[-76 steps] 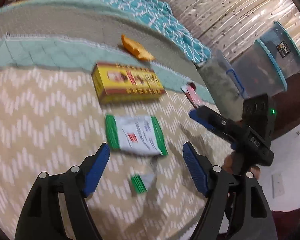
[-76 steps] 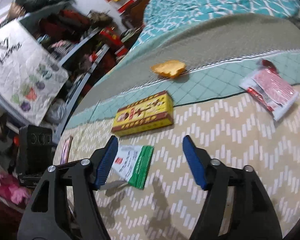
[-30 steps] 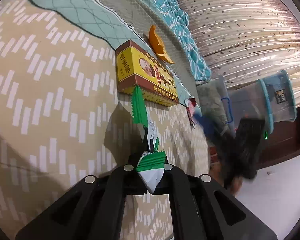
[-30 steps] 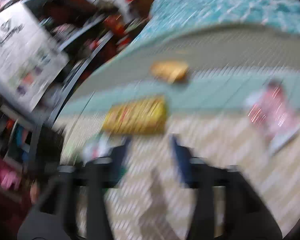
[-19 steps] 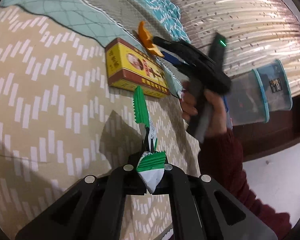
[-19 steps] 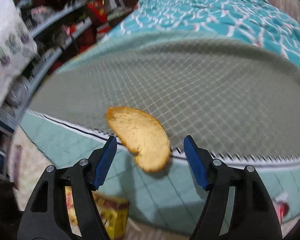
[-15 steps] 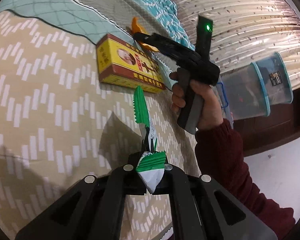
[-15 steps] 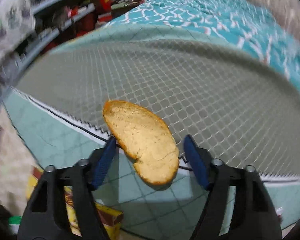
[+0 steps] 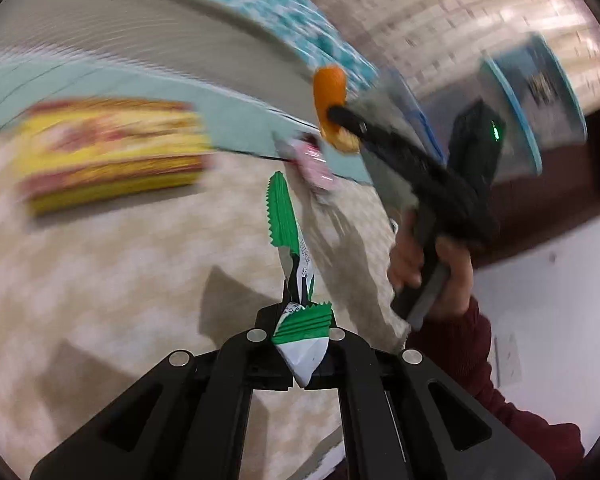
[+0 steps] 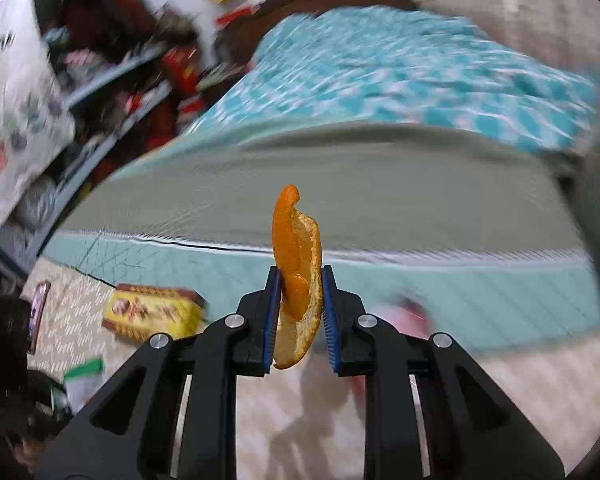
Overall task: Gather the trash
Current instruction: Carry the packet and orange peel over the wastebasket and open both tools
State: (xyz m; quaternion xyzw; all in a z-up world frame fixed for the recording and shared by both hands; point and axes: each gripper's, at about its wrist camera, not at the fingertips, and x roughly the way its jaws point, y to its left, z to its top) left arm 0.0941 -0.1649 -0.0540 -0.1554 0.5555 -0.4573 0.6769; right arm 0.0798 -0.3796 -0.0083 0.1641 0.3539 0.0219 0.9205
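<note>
My left gripper [image 9: 298,332] is shut on a green and white wrapper [image 9: 290,256], which stands up from its jaws above the bed. My right gripper [image 10: 299,312] has an orange peel [image 10: 298,268] between its blue pads; the jaws are closing on it and the pads press its sides, with the peel lifted off the cover. In the left wrist view the right gripper [image 9: 340,120] carries the orange peel [image 9: 331,98] at upper right, held by a hand in a dark red sleeve. A yellow box [image 9: 112,152] and a pink wrapper [image 9: 312,164] lie on the bed.
The bed has a beige zigzag cover [image 9: 100,280], a teal band and a turquoise blanket [image 10: 400,80]. Clear plastic tubs [image 9: 540,92] stand beside the bed on the right. Cluttered shelves [image 10: 100,60] fill the left background. White floor [image 9: 560,280] shows at lower right.
The right gripper has closed on the orange peel and lifted it off the bed. The left gripper, still holding the green wrapper, has moved and rolled, blurring the view.
</note>
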